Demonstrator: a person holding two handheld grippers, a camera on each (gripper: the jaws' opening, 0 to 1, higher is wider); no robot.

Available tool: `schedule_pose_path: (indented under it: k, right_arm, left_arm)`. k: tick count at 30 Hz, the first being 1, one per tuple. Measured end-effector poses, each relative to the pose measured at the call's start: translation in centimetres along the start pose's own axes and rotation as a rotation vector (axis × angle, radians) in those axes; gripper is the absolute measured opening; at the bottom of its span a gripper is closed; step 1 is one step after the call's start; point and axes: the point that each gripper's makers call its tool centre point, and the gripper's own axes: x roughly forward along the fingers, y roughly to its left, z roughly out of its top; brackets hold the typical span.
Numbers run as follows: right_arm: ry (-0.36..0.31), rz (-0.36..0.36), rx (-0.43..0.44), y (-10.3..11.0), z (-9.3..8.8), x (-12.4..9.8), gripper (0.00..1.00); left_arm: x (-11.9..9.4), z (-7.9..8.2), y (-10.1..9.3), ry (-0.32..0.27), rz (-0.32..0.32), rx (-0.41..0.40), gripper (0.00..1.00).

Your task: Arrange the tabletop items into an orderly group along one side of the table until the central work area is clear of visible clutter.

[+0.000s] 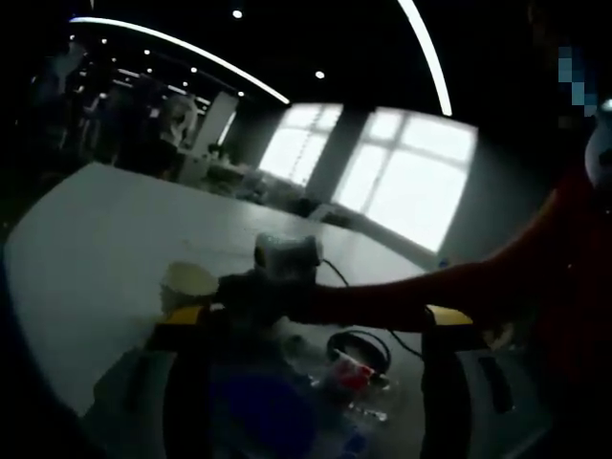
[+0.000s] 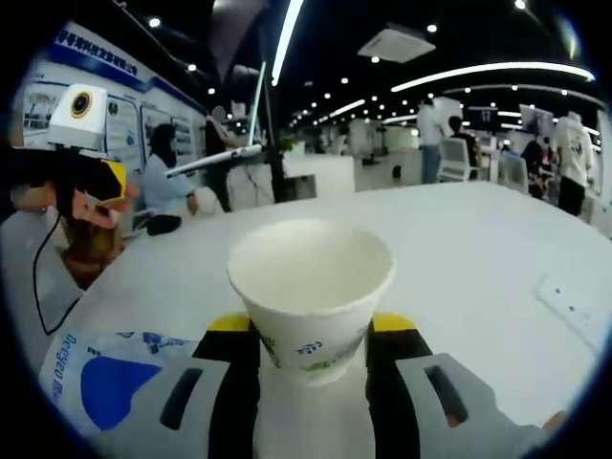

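Observation:
A white paper cup (image 2: 311, 287) with a small blue and green print stands upright between the jaws of my right gripper (image 2: 312, 330), which is shut on its lower wall, just above the white table (image 2: 478, 249). In the dim left gripper view the same cup (image 1: 188, 282) shows at the tip of the right gripper (image 1: 263, 287), held out on a red-sleeved arm from the right. My left gripper (image 1: 317, 316) is open, its yellow-tipped jaws wide apart above a blue and white packet (image 1: 258, 411). The left gripper (image 2: 96, 191) also shows at the far left.
The blue and white packet (image 2: 105, 373) lies at the lower left. A coiled black cable (image 1: 359, 349) and a small red item (image 1: 354, 375) lie by it. A white power strip (image 2: 574, 306) sits at the right. People and desks stand beyond the table.

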Motion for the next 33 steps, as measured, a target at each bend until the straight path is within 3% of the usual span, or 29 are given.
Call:
schedule_pose_path:
  k: [17,33]
  right_arm:
    - [0.026,0.022,-0.043,1.0,-0.2,-0.1,0.42]
    - [0.042,0.015,-0.013,1.2,-0.5,-0.4,0.45]
  left_arm:
    - [0.0,0.0,0.1,0.004,0.008,0.001,0.88]
    - [-0.1,-0.2,0.1,0.009,0.008,0.002,0.87]
